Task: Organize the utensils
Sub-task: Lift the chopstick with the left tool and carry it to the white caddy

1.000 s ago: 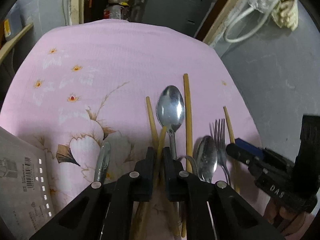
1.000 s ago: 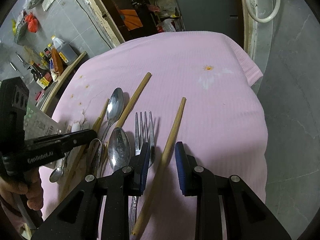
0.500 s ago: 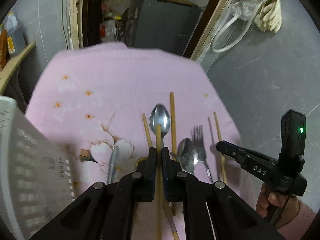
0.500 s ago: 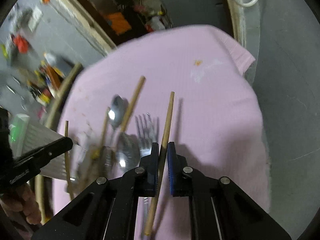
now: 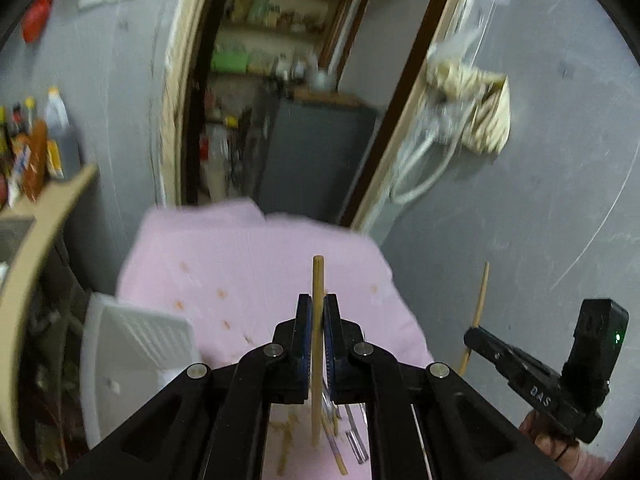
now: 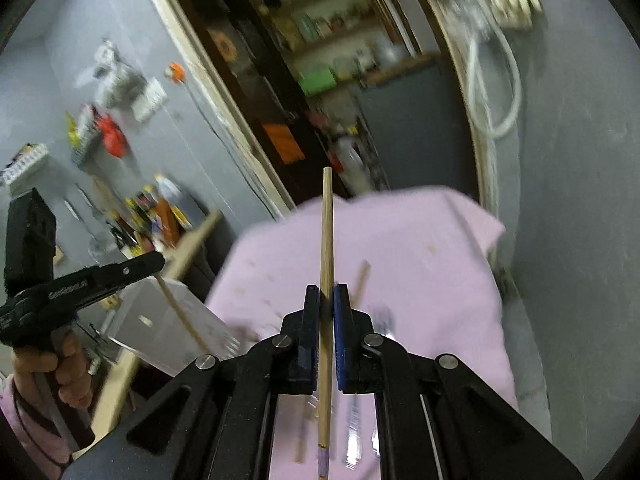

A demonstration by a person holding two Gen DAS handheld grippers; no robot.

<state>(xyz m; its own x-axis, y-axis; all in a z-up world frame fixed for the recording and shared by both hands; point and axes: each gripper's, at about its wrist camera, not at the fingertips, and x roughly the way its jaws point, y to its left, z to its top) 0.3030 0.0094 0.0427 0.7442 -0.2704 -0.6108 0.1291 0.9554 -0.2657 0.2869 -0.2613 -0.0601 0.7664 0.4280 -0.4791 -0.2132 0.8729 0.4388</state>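
My left gripper [image 5: 317, 308] is shut on a wooden chopstick [image 5: 318, 280] and holds it raised above the pink cloth [image 5: 248, 272]. My right gripper [image 6: 327, 300] is shut on another wooden chopstick [image 6: 327, 232], also lifted off the cloth [image 6: 420, 264]. Each gripper shows in the other's view: the right one [image 5: 476, 338] with its chopstick [image 5: 480, 300], the left one [image 6: 154, 262] with its chopstick [image 6: 180, 312]. Blurred cutlery [image 5: 352, 428] and another chopstick [image 6: 362, 280] still lie on the cloth below.
A white slotted utensil holder [image 5: 136, 356] stands at the cloth's left edge; it also shows in the right wrist view [image 6: 172, 328]. A wooden shelf with bottles [image 5: 36, 152] is on the left. A grey wall and open doorway are behind.
Both grippers have lifted well up from the cloth, each carrying its chopstick. The right gripper closed on its chopstick during the last second. The views now tilt toward the wall.
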